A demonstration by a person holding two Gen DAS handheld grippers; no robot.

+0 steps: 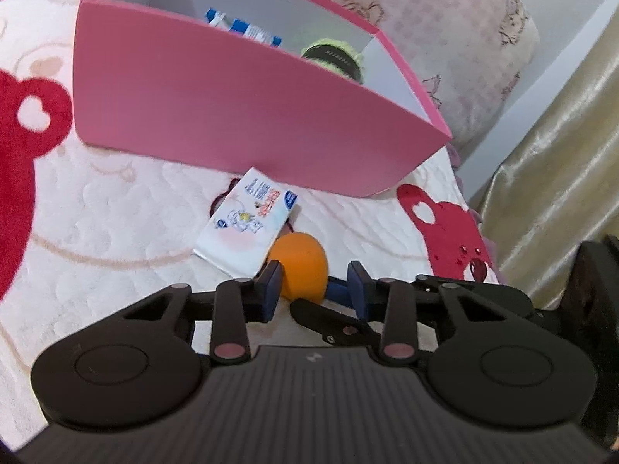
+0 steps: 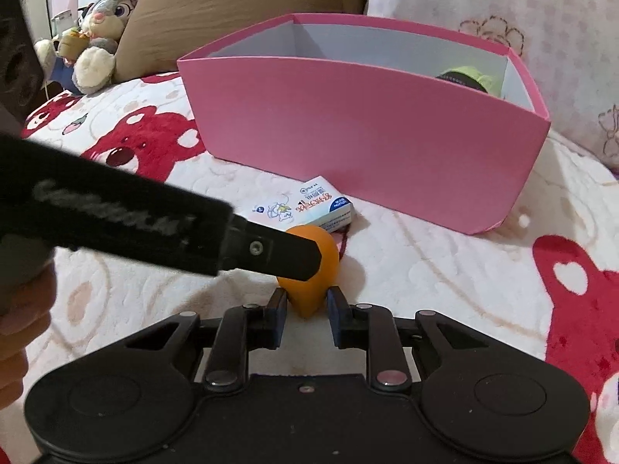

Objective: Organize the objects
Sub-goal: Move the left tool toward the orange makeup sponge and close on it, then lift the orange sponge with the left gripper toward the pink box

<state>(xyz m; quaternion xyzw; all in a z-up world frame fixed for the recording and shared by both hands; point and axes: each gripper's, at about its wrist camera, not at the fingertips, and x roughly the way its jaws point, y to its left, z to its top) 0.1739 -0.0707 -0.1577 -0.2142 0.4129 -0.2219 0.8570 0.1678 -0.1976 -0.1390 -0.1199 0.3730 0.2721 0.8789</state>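
Both our grippers crowd the orange sponge (image 2: 309, 270) on the bedspread (image 2: 445, 263) — right gripper (image 2: 306, 311) spread around its tip, left gripper (image 1: 314, 282) spread beside it. Small carton (image 2: 309, 207) waits too — pink box (image 2: 367, 147) holds some stuff already

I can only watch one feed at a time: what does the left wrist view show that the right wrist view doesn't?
Only the left wrist view shows the blue-and-white cartons inside the pink box and the gold curtain. Only the right wrist view shows the plush rabbit and brown pillow. Both show the orange sponge, white packet, the green-and-black item in the box, and the bear blanket.
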